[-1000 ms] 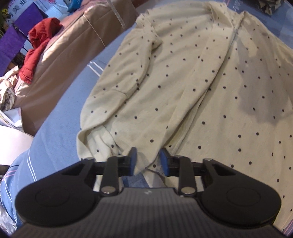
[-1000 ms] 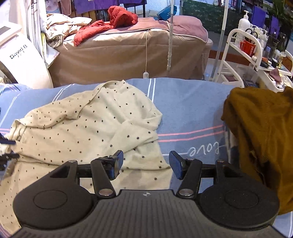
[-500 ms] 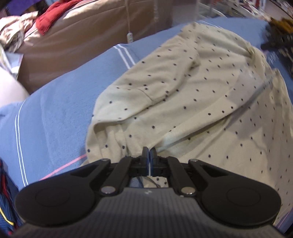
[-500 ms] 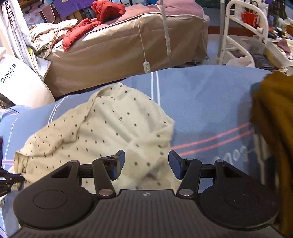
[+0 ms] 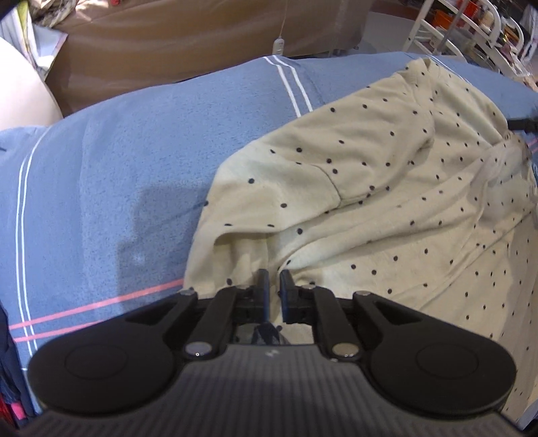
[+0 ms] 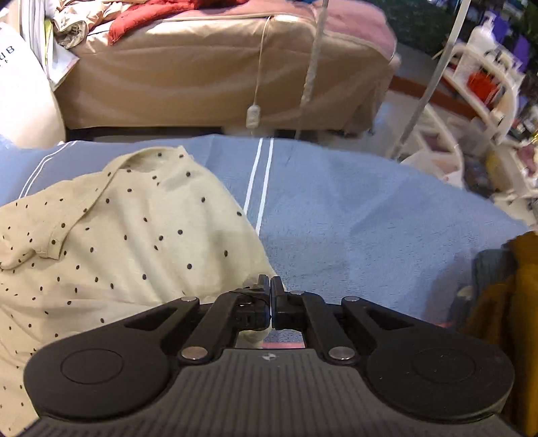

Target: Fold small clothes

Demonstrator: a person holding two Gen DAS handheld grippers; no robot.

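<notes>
A cream garment with dark dots point(image 5: 370, 201) lies spread and rumpled on the blue blanket. My left gripper point(image 5: 274, 280) points down at its near left hem. Its jaws stand a narrow gap apart and are opening, with cream cloth showing in the gap. In the right wrist view the garment point(image 6: 134, 252) fills the left side. My right gripper point(image 6: 270, 284) is shut at the garment's right edge. A bit of cream cloth pokes out under its fingers.
The blue blanket point(image 6: 370, 218) carries white and pink stripes. A mustard garment point(image 6: 517, 302) is heaped at the right. Behind stands a brown-covered bed point(image 6: 201, 67) with a red jacket point(image 6: 151, 13) on it, and a white rack point(image 6: 487, 84) is at the far right.
My left gripper shut at the hem, then parted slightly, and its view rolled. My right gripper came down to the garment's right edge and went from wide open to shut.
</notes>
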